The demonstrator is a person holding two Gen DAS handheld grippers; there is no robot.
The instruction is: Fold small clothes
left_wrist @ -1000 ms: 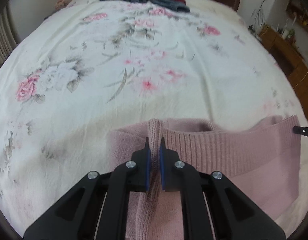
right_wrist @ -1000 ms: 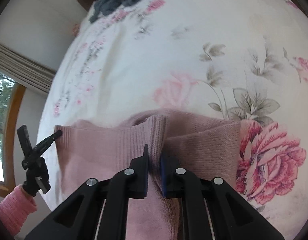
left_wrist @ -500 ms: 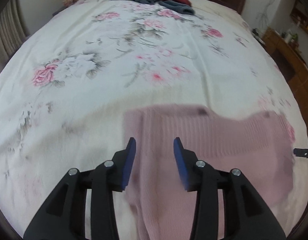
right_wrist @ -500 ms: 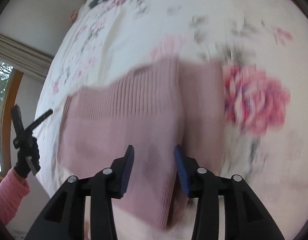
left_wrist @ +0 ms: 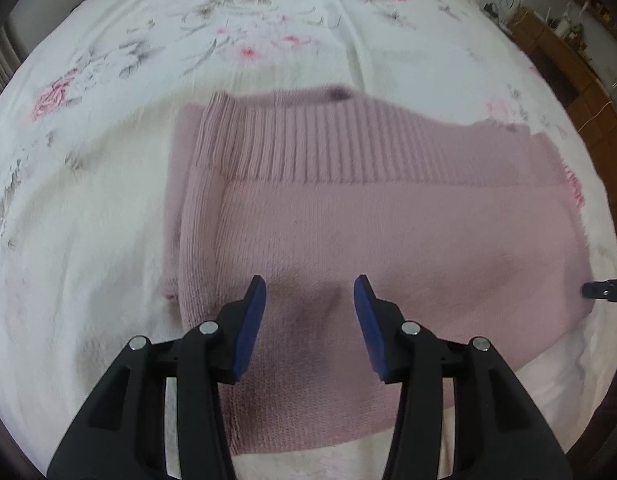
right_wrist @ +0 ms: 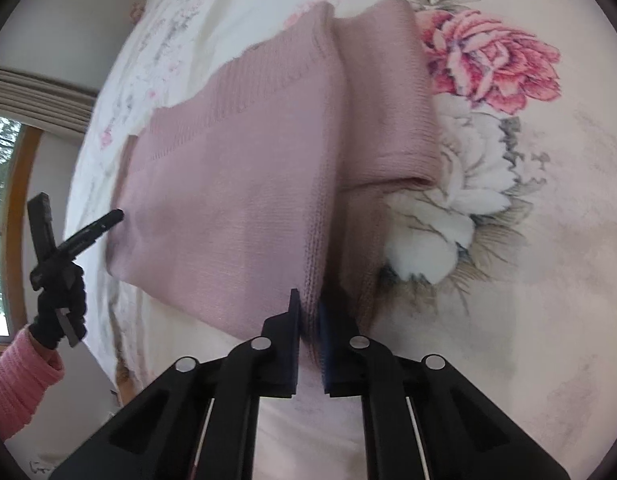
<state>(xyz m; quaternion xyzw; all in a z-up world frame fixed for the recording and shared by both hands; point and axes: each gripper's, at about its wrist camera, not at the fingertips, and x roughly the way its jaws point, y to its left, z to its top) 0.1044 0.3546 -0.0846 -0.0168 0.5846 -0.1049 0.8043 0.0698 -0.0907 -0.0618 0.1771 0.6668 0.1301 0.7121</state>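
Pink sweater [left_wrist: 388,216] now lies folded; left gripper [left_wrist: 310,294] has released, right gripper [right_wrist: 307,312] fingers pinch its edge.

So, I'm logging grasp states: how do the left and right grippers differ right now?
The left gripper is open, hovering over the pink sweater and holding nothing. The right gripper is shut, pinching the sweater's near folded edge. Both are black with blue pads, above the floral bedsheet.

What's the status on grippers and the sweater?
Left gripper open, above pink sweater. Right gripper shut on sweater's edge. Sweater folded flat on floral bedspread. Nothing in the way.
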